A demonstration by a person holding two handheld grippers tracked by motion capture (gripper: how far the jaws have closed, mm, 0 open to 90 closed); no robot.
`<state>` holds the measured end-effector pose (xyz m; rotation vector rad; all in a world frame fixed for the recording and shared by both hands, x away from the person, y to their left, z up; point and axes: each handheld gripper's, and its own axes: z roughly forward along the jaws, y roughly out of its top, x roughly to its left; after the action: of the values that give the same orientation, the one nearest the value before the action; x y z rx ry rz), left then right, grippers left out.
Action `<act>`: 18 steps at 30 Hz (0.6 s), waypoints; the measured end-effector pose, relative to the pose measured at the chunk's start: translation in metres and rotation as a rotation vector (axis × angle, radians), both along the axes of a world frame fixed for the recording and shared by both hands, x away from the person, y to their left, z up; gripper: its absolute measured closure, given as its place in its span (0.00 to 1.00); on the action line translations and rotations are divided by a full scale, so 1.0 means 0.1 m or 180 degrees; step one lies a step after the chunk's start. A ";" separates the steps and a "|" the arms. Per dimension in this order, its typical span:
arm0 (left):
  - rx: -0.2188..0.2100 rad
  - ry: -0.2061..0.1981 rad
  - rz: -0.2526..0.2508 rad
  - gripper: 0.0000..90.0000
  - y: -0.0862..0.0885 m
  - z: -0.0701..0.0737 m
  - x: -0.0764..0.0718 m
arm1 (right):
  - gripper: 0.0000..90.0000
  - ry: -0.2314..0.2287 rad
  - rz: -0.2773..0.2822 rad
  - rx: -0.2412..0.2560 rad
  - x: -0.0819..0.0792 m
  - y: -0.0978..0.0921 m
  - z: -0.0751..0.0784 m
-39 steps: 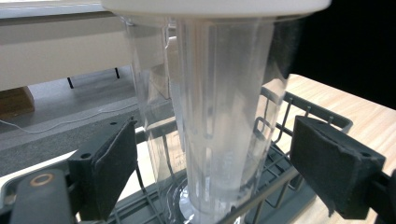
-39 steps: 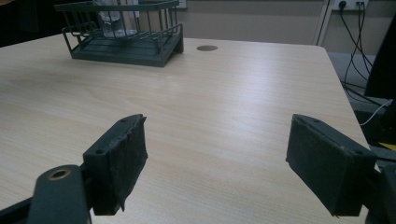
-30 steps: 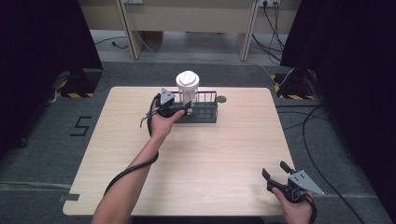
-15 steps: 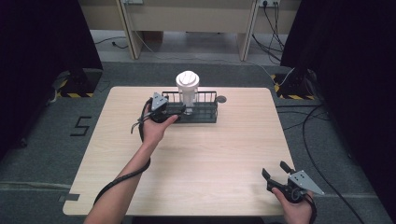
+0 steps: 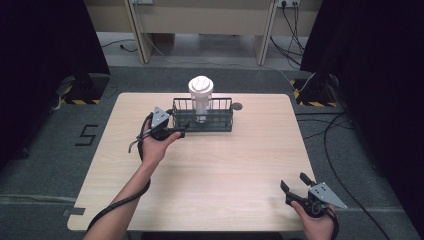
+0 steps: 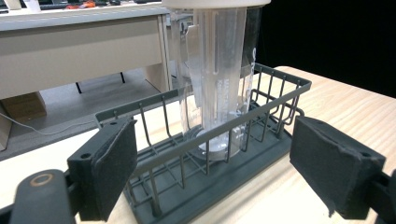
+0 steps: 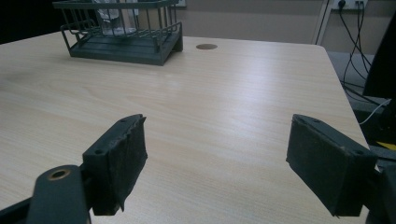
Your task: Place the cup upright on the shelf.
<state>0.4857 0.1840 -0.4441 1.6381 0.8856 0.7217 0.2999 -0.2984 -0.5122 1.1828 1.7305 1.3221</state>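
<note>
Left gripper (image 5: 176, 131) — jaws spread wide, empty, just beside the dark wire basket (image 6: 261, 122). A clear ribbed container (image 6: 219, 84) with a white lid stands upright inside, apparently toward its left end. Right gripper (image 5: 295, 189) — also spread wide, empty, near the table's (image 5: 225, 165) right front corner.

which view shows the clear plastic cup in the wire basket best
The left gripper view: the clear plastic cup looms close, its ribbed wall plain. The high view shows mostly its white lid; the right gripper view catches just its base, far off.
</note>
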 end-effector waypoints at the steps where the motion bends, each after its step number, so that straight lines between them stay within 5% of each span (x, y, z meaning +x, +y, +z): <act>1: 0.0004 0.0001 -0.0004 0.16 0.01 -0.01 -0.02 | 0.23 0.0000 -0.0001 0.0000 0.00 0.00 0.00; 18: 0.0011 -0.0028 0.0011 0.16 0.24 -0.08 -0.32 | 0.23 0.0000 -0.0004 -0.0011 0.00 0.00 0.00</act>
<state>0.4537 0.2080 -0.4524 1.6357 0.8815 0.7327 0.2996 -0.2980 -0.5122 1.1817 1.7312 1.3178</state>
